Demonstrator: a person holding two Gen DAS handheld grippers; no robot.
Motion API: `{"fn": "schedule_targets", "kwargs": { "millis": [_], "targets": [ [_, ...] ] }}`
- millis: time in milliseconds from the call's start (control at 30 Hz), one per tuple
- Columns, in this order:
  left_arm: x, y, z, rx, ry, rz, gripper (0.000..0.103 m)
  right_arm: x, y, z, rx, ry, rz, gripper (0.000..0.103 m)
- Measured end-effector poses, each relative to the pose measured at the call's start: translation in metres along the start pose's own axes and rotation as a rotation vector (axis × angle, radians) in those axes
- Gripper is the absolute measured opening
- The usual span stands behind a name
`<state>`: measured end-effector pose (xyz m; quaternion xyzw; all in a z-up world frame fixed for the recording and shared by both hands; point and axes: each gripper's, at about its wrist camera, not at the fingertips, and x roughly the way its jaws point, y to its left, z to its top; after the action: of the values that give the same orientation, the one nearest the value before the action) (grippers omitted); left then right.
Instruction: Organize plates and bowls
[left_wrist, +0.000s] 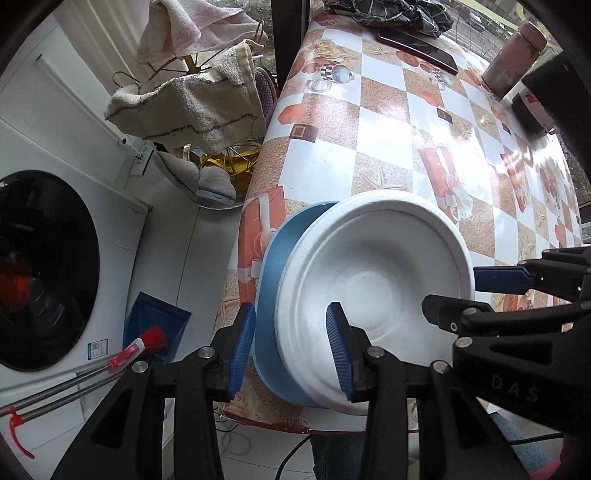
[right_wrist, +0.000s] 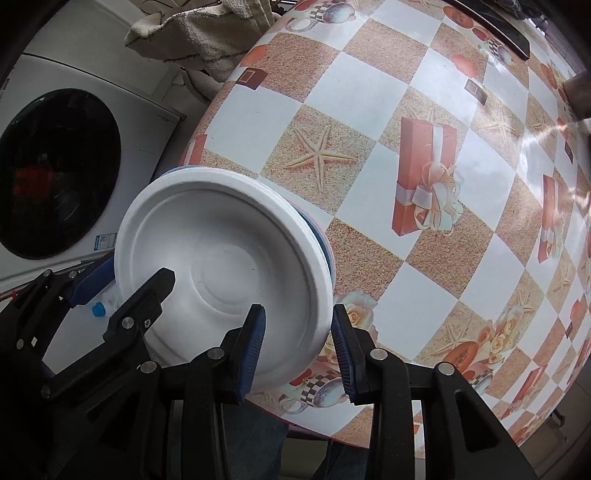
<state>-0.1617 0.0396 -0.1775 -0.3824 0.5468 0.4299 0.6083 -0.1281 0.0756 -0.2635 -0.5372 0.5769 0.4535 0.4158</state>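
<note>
A white plate (left_wrist: 373, 291) rests in a blue bowl (left_wrist: 275, 266) near the table's front left corner. My left gripper (left_wrist: 291, 343) is open, with one finger outside the blue bowl's wall and the other over the white plate's rim. My right gripper (right_wrist: 298, 350) is open and straddles the near right rim of the white plate (right_wrist: 221, 273); the blue bowl (right_wrist: 325, 251) shows only as a thin edge under it. The right gripper also appears in the left wrist view (left_wrist: 480, 295), and the left gripper in the right wrist view (right_wrist: 122, 280).
The table (left_wrist: 388, 122) has a checkered cloth with gift and starfish prints. A phone (left_wrist: 417, 48), a metal bottle (left_wrist: 513, 59) and a dark jar (left_wrist: 532, 107) stand at the back. A washing machine (left_wrist: 44, 273), a towel rack (left_wrist: 192, 96) and a dustpan (left_wrist: 155, 325) are left of the table.
</note>
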Motion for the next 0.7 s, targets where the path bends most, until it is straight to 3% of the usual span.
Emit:
{"fn": "schedule_targets", "kwargs": {
  "millis": [33, 100, 167, 267, 400, 467, 500, 533, 700],
  "targets": [
    [-0.002, 0.001, 0.001, -0.003, -0.009, -0.004, 0.055, -0.002, -0.002, -0.001, 0.002, -0.014, -0.01, 0.057],
    [-0.007, 0.004, 0.003, 0.0, -0.029, 0.0, 0.064, -0.008, -0.012, -0.002, 0.011, -0.03, 0.005, 0.059],
    [-0.012, 0.002, 0.004, 0.02, -0.034, 0.022, 0.066, -0.012, -0.018, -0.002, 0.024, -0.038, 0.021, 0.06],
    [-0.017, -0.003, 0.005, 0.047, -0.029, 0.047, 0.066, -0.019, -0.022, -0.005, 0.027, -0.061, 0.021, 0.077],
    [-0.025, -0.009, 0.004, 0.07, -0.017, 0.045, 0.067, -0.027, -0.025, -0.013, 0.025, -0.081, 0.043, 0.077],
    [-0.023, -0.01, 0.006, 0.066, 0.017, 0.037, 0.074, -0.029, -0.03, -0.018, 0.049, -0.084, 0.066, 0.082],
    [-0.023, -0.01, 0.006, 0.062, 0.022, 0.021, 0.078, -0.031, -0.031, -0.021, 0.062, -0.092, 0.079, 0.099],
    [-0.024, -0.011, 0.005, 0.063, 0.026, 0.026, 0.08, -0.036, -0.032, -0.025, 0.07, -0.112, 0.099, 0.103],
    [-0.027, -0.016, 0.009, 0.079, 0.03, 0.007, 0.087, -0.054, -0.027, -0.021, 0.044, -0.207, 0.118, 0.103]
  ]
}}
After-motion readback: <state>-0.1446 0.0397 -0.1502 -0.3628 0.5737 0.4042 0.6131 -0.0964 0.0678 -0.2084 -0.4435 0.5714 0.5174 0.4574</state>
